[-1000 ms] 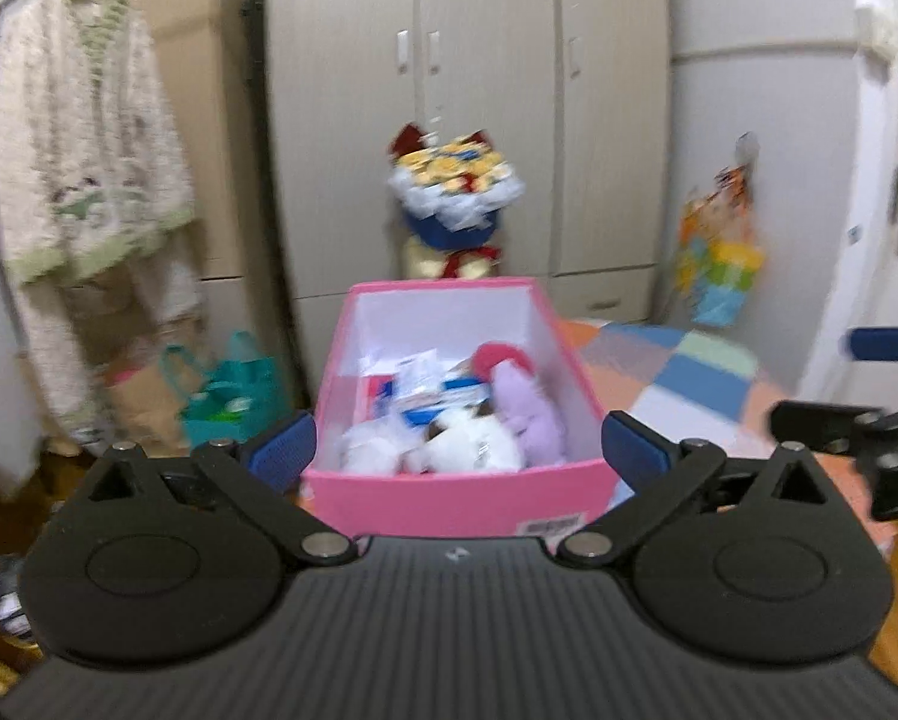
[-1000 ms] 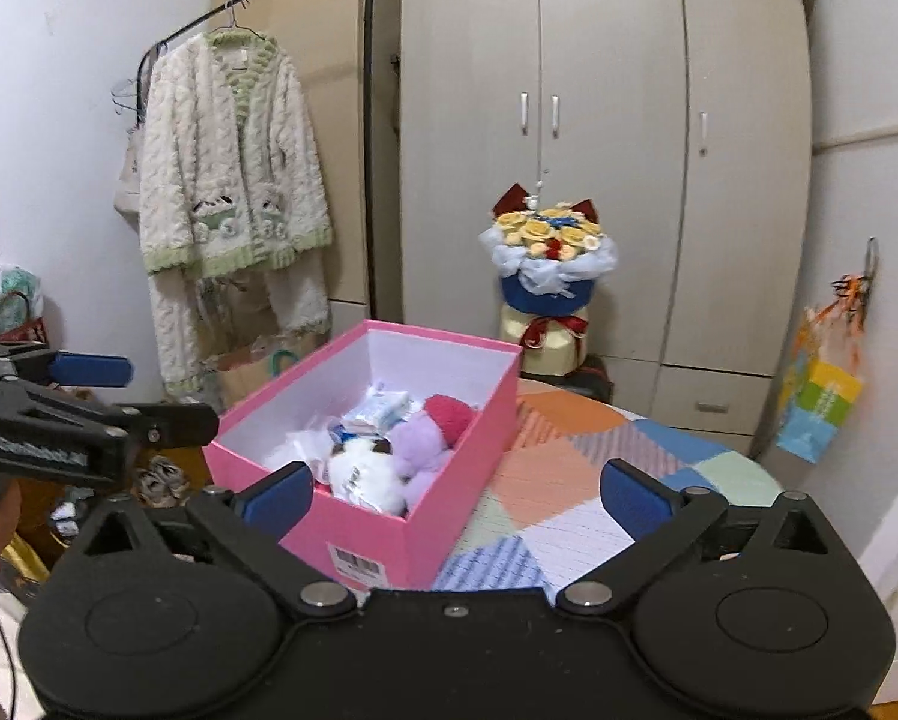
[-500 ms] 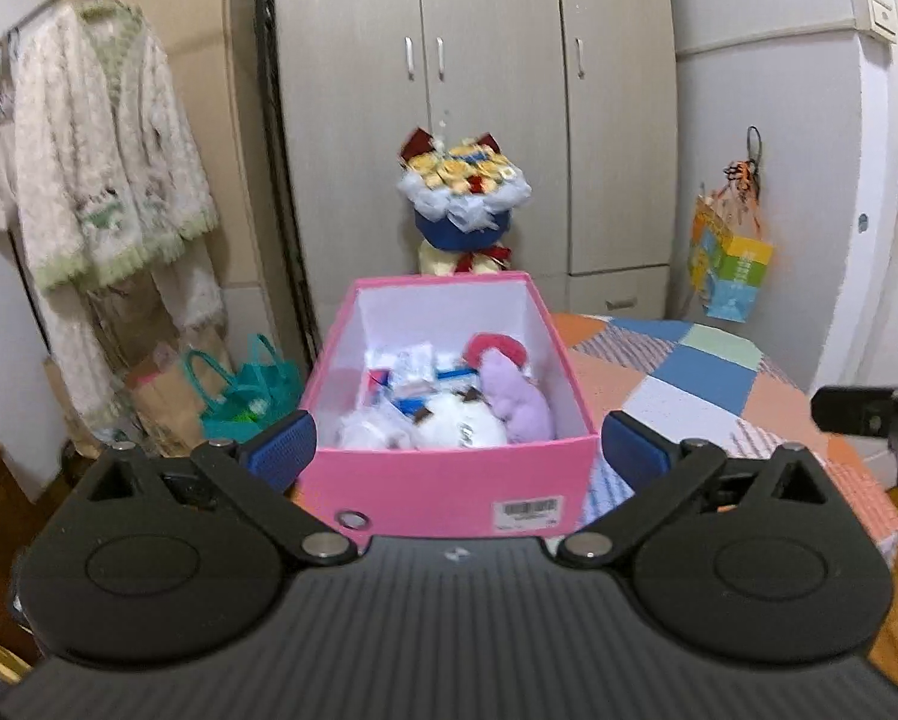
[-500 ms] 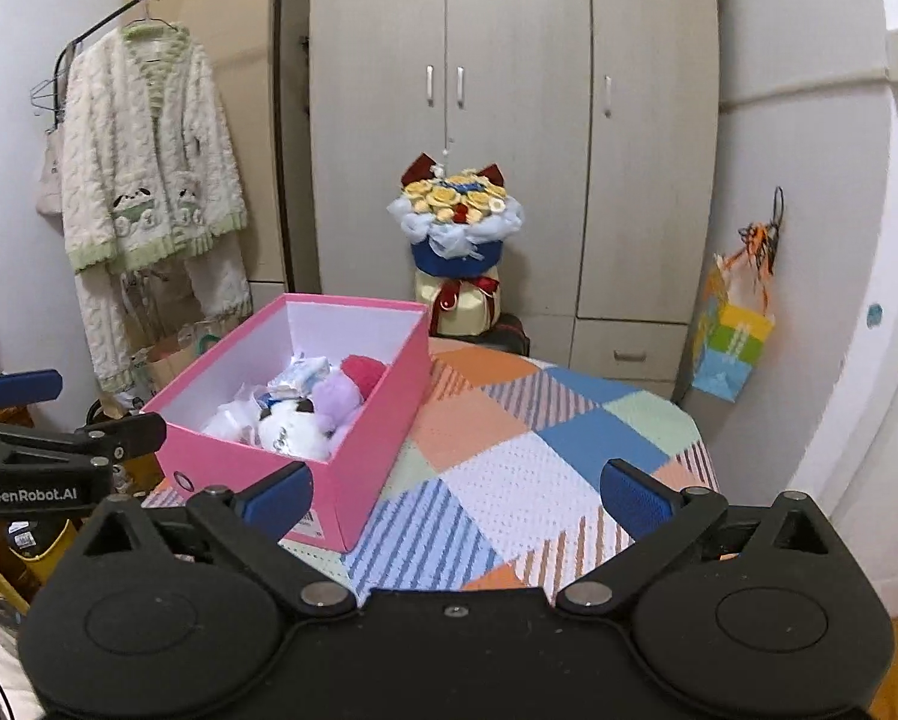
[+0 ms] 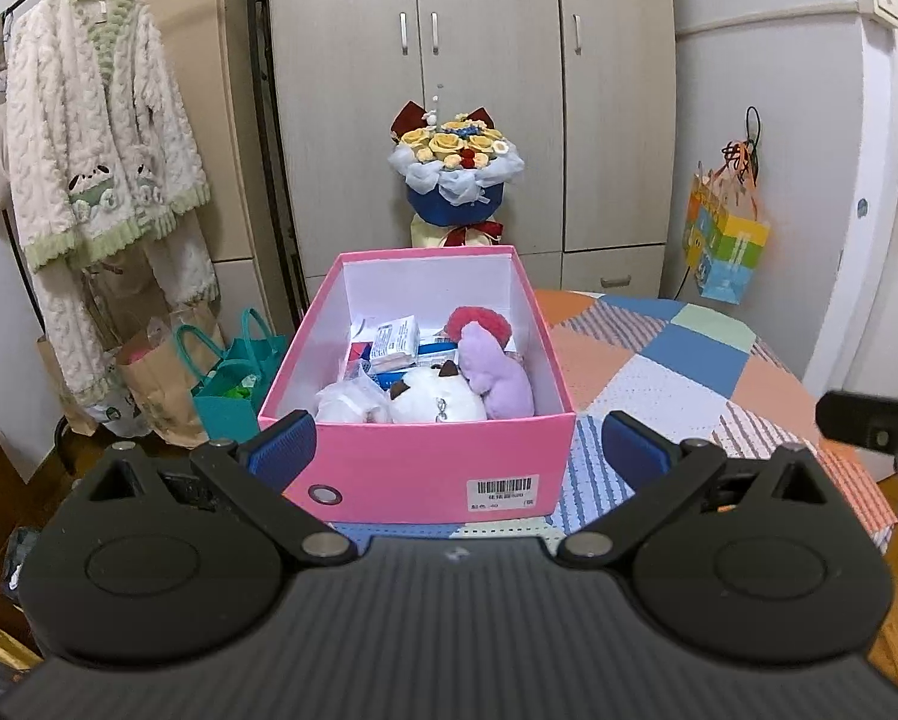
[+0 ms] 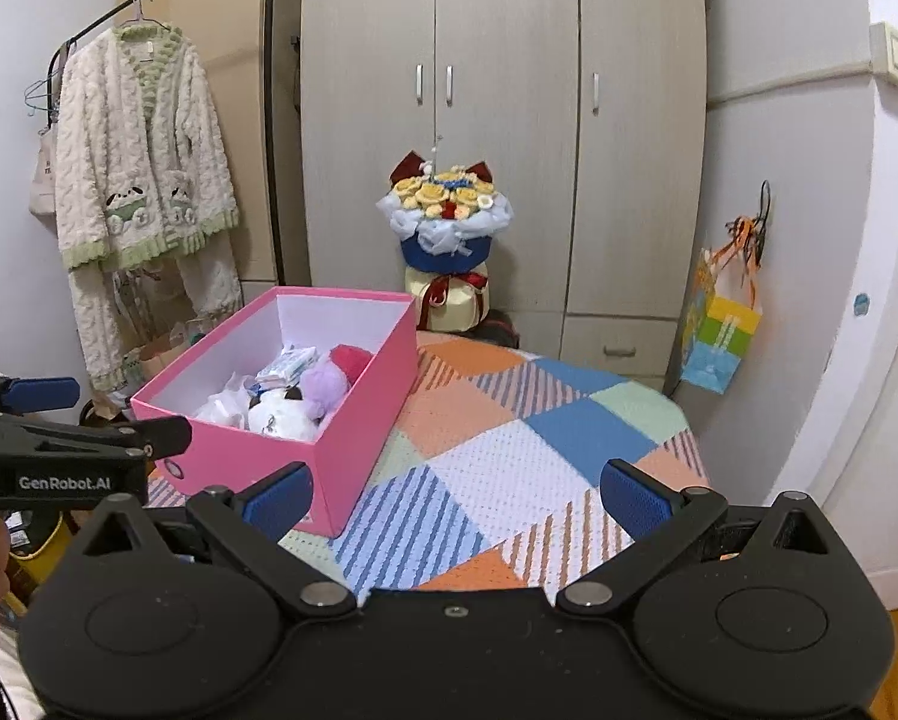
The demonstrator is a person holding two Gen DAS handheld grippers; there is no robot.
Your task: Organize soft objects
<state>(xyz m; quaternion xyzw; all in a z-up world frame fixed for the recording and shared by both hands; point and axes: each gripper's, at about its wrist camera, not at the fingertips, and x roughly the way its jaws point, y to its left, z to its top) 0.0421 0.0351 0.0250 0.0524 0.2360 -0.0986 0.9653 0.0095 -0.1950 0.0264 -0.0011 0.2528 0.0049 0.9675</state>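
A pink box (image 5: 425, 468) stands on the left of a round table under a patchwork cloth (image 5: 659, 384). Inside lie a white plush (image 5: 437, 402), a purple plush (image 5: 494, 369), a red plush (image 5: 479, 321) and small packets (image 5: 395, 339). My left gripper (image 5: 458, 453) is open and empty, in front of the box's near wall. My right gripper (image 6: 455, 495) is open and empty, over the cloth (image 6: 539, 438) to the right of the box (image 6: 353, 420). The left gripper's fingers (image 6: 41, 393) also show at the left edge of the right wrist view.
A flower bouquet (image 5: 455, 174) stands behind the table before a grey wardrobe (image 5: 479, 90). A fluffy white cardigan (image 5: 101, 138) hangs on a rack at left, with paper and teal bags (image 5: 233, 384) below. A colourful gift bag (image 5: 725, 246) hangs on the right wall.
Both grippers have pulled back and away from the box, which now looks smaller and farther. The right gripper has swung to the right over the cloth. Both stay open.
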